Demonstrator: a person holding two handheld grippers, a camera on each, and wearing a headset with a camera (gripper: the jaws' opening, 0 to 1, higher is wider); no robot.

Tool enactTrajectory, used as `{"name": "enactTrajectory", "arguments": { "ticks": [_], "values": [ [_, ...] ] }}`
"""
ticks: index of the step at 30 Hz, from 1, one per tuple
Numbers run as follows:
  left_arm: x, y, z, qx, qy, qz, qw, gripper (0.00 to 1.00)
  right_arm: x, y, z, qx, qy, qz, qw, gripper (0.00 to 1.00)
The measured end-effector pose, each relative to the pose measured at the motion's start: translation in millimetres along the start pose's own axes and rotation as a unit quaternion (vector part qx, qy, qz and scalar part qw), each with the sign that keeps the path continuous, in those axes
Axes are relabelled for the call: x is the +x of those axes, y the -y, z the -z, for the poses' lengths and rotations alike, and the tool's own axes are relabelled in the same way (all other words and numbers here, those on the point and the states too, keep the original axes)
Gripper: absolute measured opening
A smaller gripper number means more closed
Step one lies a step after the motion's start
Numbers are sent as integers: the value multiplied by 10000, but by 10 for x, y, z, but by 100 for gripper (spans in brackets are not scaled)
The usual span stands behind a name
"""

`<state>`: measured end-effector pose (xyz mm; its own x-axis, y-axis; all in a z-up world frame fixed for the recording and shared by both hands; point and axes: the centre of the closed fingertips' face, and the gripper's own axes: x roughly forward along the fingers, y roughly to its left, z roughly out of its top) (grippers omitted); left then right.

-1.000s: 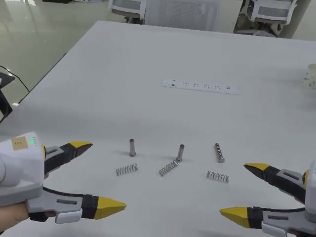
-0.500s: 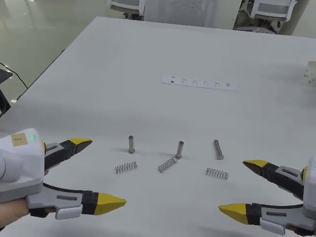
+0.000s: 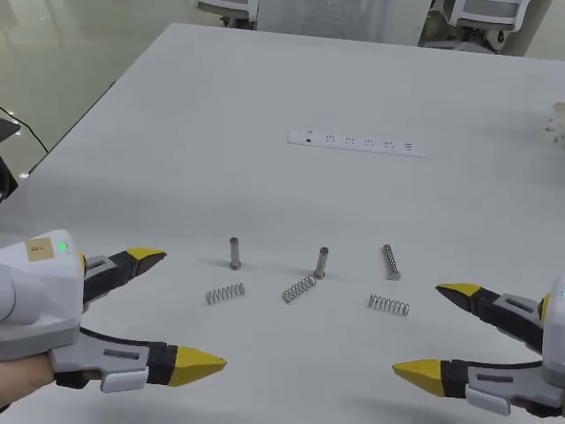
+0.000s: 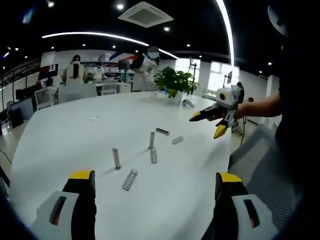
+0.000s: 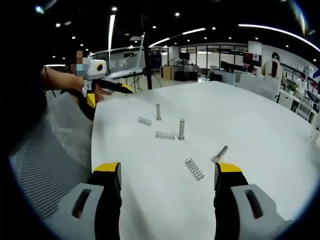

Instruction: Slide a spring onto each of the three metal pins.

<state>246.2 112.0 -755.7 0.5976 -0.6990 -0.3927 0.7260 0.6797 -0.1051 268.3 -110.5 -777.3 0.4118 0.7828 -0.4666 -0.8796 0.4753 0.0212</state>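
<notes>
The left gripper (image 3: pixel 185 309) hangs over the near left part of the white tabletop (image 3: pixel 265 106). Its 2 yellow-tipped jaws are spread wide, with nothing between them. The right gripper (image 3: pixel 419 329) hangs over the near right part, its jaws just as wide and holding nothing. Both grippers are well apart from the pins and springs.

Between the 2 grippers, and a little further from the person, 3 metal pins sit in a row. The left pin (image 3: pixel 235 252) and the middle pin (image 3: pixel 322 262) stand upright on their broader bases. The right pin (image 3: pixel 389 262) lies flat on the tabletop, as the right gripper view makes plain. No pin carries a spring yet.

The 3 springs lie flat on the near side of the pins:
- The left spring (image 3: pixel 224 293) lies just in front of the left pin, apart from it.
- The middle spring (image 3: pixel 299 289) lies at a slant. Its far end is just beside the base of the middle pin, and I cannot tell whether the 2 touch.
- The right spring (image 3: pixel 388 306) lies near the near end of the right pin, apart from it.

Further back, a white power strip (image 3: pixel 357 142) lies across the tabletop, well apart from the pins
</notes>
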Motion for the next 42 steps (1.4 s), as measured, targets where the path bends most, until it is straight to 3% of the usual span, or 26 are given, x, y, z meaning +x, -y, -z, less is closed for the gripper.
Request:
{"name": "enactTrajectory", "arguments": {
  "ticks": [4, 19, 38, 42],
  "values": [
    [-16, -25, 11, 1, 12, -69, 10000, 96, -9, 8, 11, 2, -12, 4, 10000, 76],
    [23, 25, -76, 47, 58, 46, 10000, 96, -11, 15, 50, -35, -118, -48, 9999, 75],
    [-15, 1, -28, -22, 21, 15, 10000, 96, 39, 62, 46, 256, -262, -55, 9993, 76],
    [-19, 3, -14, -31, 2, 17, 10000, 96, 54, 134, 39, 245, -316, 15, 9992, 77]
  ]
}}
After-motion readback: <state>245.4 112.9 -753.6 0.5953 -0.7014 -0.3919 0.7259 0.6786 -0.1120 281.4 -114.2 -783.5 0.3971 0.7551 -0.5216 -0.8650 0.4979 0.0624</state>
